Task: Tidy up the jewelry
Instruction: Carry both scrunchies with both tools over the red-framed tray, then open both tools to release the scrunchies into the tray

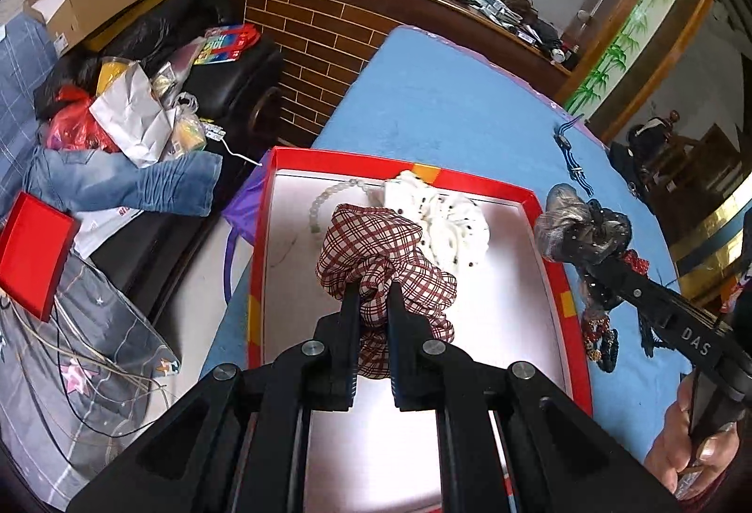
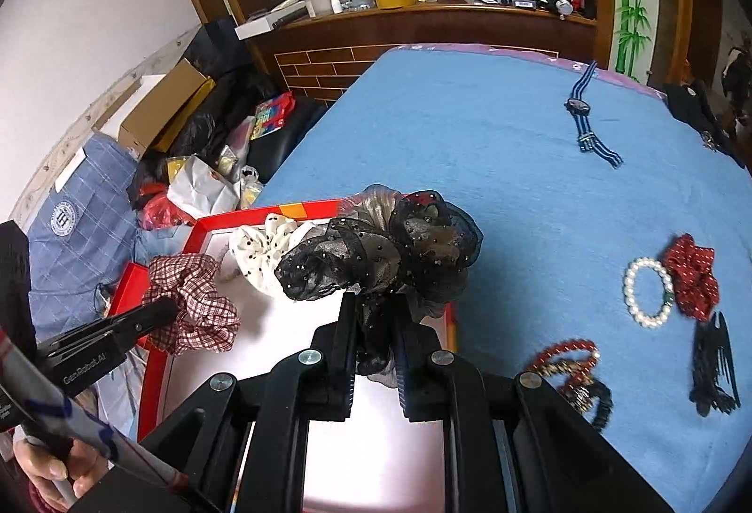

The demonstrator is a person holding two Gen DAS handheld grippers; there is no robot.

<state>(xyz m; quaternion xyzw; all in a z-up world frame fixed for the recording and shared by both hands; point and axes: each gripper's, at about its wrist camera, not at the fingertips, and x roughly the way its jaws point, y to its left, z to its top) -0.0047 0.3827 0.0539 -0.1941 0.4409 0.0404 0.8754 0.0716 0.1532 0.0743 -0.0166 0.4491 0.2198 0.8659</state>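
Observation:
My left gripper (image 1: 373, 292) is shut on a red-and-white plaid scrunchie (image 1: 376, 250), held over the red-rimmed box (image 1: 536, 203) with a pale floor. A white dotted scrunchie (image 1: 446, 221) and a pale bead bracelet (image 1: 329, 196) lie in the box. My right gripper (image 2: 373, 306) is shut on a black-and-grey sheer scrunchie (image 2: 390, 250) above the box's right rim (image 2: 310, 210). In the right wrist view, the plaid scrunchie (image 2: 192, 301) hangs from the left gripper's fingers (image 2: 150, 315).
On the blue cloth (image 2: 470, 128) lie a striped watch (image 2: 583, 113), a pearl bracelet (image 2: 648, 292), a red dotted scrunchie (image 2: 691, 273), a black hair comb (image 2: 714, 367) and red-and-gold bangles (image 2: 568, 367). Clutter and a sofa (image 1: 141, 90) stand left of the table.

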